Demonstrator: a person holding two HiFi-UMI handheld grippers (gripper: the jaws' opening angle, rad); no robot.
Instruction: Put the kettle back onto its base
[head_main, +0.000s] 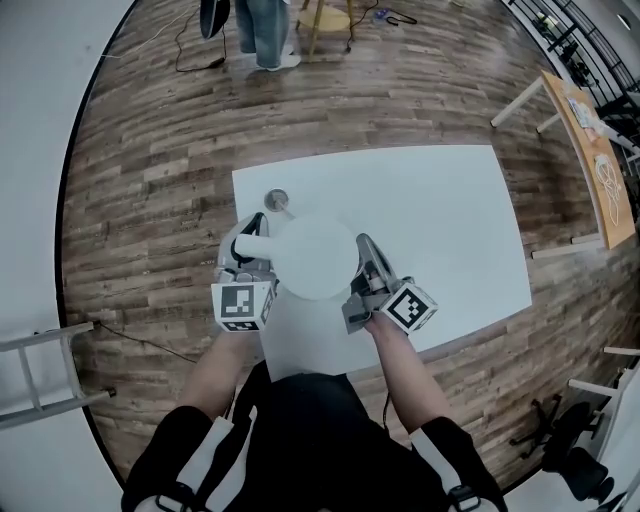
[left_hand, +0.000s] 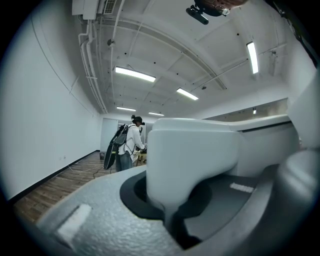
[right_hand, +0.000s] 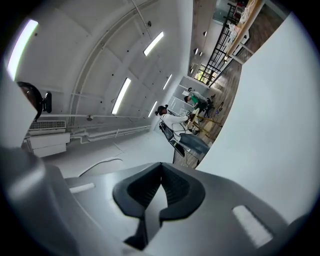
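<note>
A white kettle (head_main: 315, 255) shows from above, over the near left part of the white table (head_main: 440, 220). Its small round grey base (head_main: 277, 200) lies on the table just beyond it, to the left. My left gripper (head_main: 252, 232) is shut on the kettle's white handle (left_hand: 192, 150), which fills the gap between the jaws in the left gripper view. My right gripper (head_main: 362, 248) is close beside the kettle's right side. Its jaws (right_hand: 159, 192) are shut with nothing between them.
A person (head_main: 262, 30) stands on the wood floor beyond the table, beside a wooden stool (head_main: 330, 20). A wooden-topped table (head_main: 590, 150) is at the far right, a metal frame (head_main: 40, 370) at the left and an office chair (head_main: 575, 440) at the near right.
</note>
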